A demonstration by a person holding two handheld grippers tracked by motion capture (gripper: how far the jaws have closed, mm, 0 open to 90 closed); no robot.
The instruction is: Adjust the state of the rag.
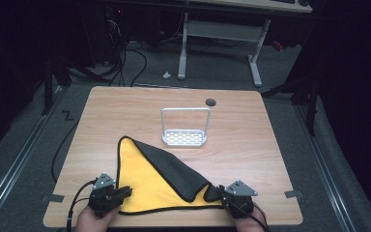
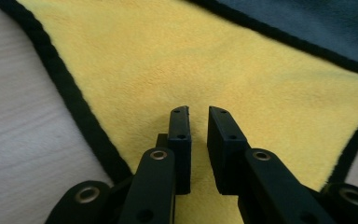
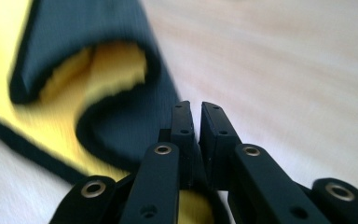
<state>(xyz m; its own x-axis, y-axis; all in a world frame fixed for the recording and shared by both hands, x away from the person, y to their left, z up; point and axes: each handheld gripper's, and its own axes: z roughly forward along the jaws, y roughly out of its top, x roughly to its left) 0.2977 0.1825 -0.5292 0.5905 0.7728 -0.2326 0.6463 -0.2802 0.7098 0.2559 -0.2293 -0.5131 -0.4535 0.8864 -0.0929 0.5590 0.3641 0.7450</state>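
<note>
Near the front edge of the worktop lies the cloth, yellow on one face and dark grey on the other, black-hemmed all round. It is folded roughly corner to corner, so I see a yellow triangle with a dark flap laid across it. The fold's long axis runs from the far-left tip down to the near-right corner.

My left hand-held gripper sits at the cloth's near-left corner, pointing right, over the yellow. In the left gripper view its jaws stand a little apart with nothing between them, hovering above the yellow pile; I judge it open and holding nothing.

My right hand-held gripper is at the near-right corner, pointing left, right where the dark flap ends. In the right gripper view its jaws are nearly together; the dark fold lies just left of them and curls up to show yellow inside. I cannot see cloth pinched between the pads, so I read it as all but closed and empty, though the tips are hard to make out.

The right one is nearer the loose flap corner, so any next grasp there seems to fall to it.

Farther back, well apart from the cloth, stands a small metal rack with a wire loop handle. Nothing stands between either hand-held gripper and the cloth.
</note>
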